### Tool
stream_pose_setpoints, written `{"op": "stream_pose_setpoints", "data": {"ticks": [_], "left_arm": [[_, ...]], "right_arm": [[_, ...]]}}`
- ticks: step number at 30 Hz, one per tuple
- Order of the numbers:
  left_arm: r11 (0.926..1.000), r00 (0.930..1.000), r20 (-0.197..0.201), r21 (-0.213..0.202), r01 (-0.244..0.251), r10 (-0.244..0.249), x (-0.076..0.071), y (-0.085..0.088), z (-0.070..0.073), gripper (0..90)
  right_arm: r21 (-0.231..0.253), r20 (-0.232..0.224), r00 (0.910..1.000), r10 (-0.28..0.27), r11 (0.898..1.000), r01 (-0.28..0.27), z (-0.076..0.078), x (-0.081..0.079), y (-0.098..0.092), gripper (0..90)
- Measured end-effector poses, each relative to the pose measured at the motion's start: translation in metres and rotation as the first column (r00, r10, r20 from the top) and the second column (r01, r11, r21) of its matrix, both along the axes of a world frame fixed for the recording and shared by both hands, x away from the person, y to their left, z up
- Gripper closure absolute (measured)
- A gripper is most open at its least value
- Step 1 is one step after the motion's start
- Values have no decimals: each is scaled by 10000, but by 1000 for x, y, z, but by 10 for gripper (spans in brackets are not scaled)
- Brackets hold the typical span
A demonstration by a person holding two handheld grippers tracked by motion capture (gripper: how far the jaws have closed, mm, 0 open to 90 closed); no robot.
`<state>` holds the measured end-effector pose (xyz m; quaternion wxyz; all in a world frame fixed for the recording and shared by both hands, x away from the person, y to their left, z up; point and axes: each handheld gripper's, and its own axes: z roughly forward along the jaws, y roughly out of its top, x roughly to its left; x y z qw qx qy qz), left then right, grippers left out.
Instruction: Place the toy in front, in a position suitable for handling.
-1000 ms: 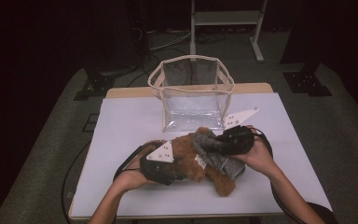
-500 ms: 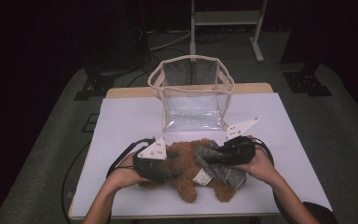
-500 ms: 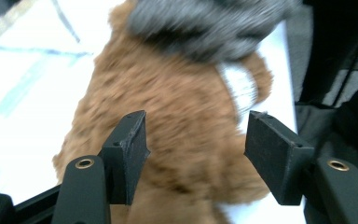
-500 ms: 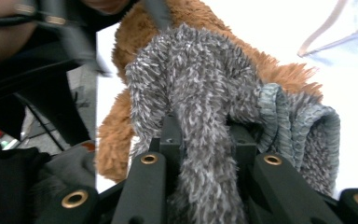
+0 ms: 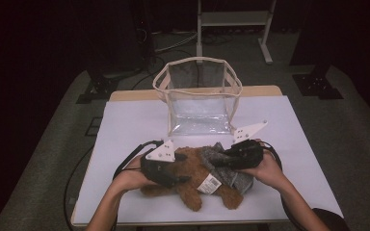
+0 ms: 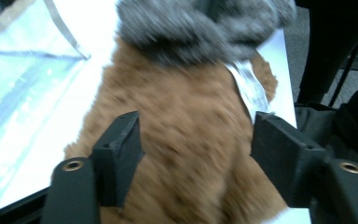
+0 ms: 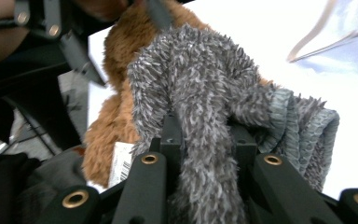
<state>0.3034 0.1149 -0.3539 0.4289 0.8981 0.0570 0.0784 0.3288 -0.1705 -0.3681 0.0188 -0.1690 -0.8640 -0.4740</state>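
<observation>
A brown plush toy [image 5: 192, 168] lies on the white table [image 5: 125, 125] near the front edge, with a grey fuzzy cloth [image 5: 241, 179] around its right part. My left gripper [image 5: 177, 179] is over the toy's left side. In the left gripper view its jaws [image 6: 196, 135] have just been opening and stand apart, with brown fur [image 6: 191, 140] between them and the grey cloth [image 6: 200, 28] beyond. My right gripper [image 5: 220, 161] is shut on the grey cloth. The right gripper view shows its gripper [image 7: 205, 135] pinching the cloth [image 7: 200, 93], with the toy [image 7: 116, 121] behind.
A clear plastic bag [image 5: 200, 103] with a cream rim stands open behind the toy, at the table's middle back. A white barcode label [image 5: 209, 184] hangs from the toy. Cables trail from both grippers over the table. Dark floor and a stand lie beyond.
The toy and both grippers have come down and toward the front edge, and the toy now lies spread on the table. The right gripper keeps its hold on the grey cloth.
</observation>
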Motion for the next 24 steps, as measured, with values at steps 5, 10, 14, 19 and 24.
{"op": "stream_pose_setpoints", "data": {"ticks": [5, 10, 14, 19, 24], "left_arm": [[9998, 9999, -103, 184, 80, -78, 8, -12, 0, 264], [9990, 9985, -509, 408, 196, -176, 11, -13, -8, 268], [9984, 9987, -459, 505, 246, -223, 11, -13, -6, 269], [9968, 9988, -478, 802, -77, 115, 15, -18, -8, 147], [9928, 9989, -473, 1202, 10, 47, 15, -27, -10, 91]], "right_arm": [[-21, -121, 9967, 807, 9967, -807, 0, -12, -3, 729], [493, 337, 9994, -28, 9988, 12, 15, -6, -19, 726], [282, 273, 9985, -473, 9985, 465, 9, 2, -18, 723], [-36, 59, 9999, 114, 9999, -113, -1, -4, -6, 727], [-107, 75, 9997, 230, 9997, -229, 0, -5, -5, 727]]}}
